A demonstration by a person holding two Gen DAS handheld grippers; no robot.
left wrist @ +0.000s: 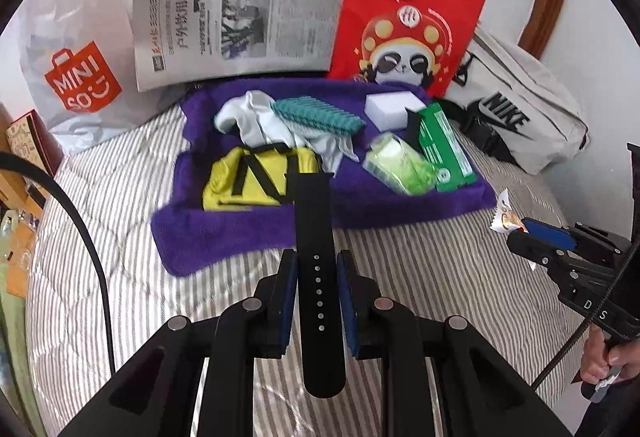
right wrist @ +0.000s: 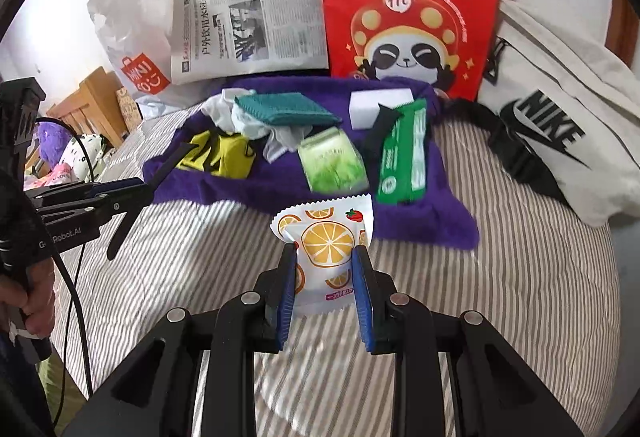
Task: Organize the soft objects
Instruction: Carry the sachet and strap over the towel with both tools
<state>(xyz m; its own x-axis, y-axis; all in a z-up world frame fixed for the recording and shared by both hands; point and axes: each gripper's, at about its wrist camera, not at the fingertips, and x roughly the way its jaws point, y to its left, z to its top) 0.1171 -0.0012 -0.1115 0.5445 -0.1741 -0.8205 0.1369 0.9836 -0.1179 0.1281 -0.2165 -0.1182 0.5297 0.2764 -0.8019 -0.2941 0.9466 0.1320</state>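
Note:
My left gripper is shut on a black watch strap and holds it over the striped bed, just short of the purple towel. My right gripper is shut on a white wipes packet with orange slices, in front of the towel. On the towel lie a yellow pouch, white cloth, teal sponge, white foam block, pale green tissue pack and green packet.
Behind the towel stand a newspaper, a red paper bag and a white Miniso bag. A grey Nike bag lies at the right. A wooden bed frame and plush toys are at the far left.

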